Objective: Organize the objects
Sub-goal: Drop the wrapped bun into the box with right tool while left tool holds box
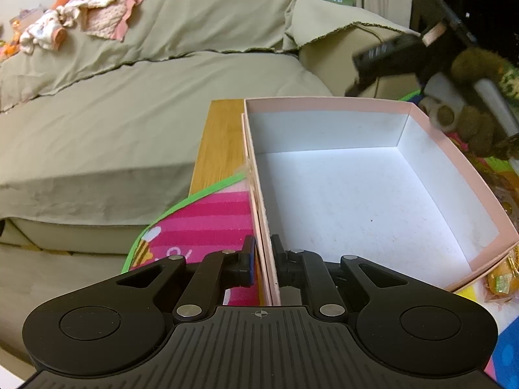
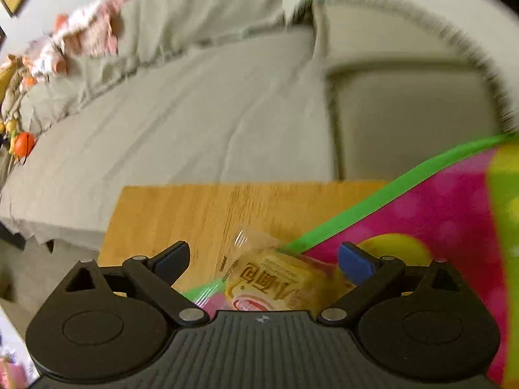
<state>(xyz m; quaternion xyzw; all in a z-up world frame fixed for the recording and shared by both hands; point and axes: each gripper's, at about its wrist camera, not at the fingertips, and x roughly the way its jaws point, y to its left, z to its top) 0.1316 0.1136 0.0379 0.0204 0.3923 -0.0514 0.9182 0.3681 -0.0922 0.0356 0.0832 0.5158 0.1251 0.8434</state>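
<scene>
A: Snack pack [image 2: 279, 283]?
B: Lying at six o'clock in the right wrist view, half on the mat [image 2: 421, 214], half on the table [image 2: 201, 214]. Low between the fingers of the right gripper [image 2: 264, 259], nearer the one at four o'clock. Not touched by either pad.
A: Jaws there?
B: Spread wide, nothing pinched. Whole view blurred.
A: And the box [image 1: 373, 194]?
B: Pink outside, white inside, filling the left wrist view from centre to three o'clock. Open top, nothing seen in it. Standing on mat and table.
A: Left gripper [image 1: 262, 259]?
B: Pressed together on the box's near wall at six o'clock, one finger outside, one inside. Wall clamped thin between the pads.
A: Around that?
B: More yellow packs [image 1: 499, 283] just beside the box at four o'clock. Right gripper and a gloved hand [image 1: 476, 123] at two o'clock, past the far corner. Sofa [image 1: 129, 113] from nine to twelve, clothes [image 1: 81, 16] heaped at eleven.
</scene>
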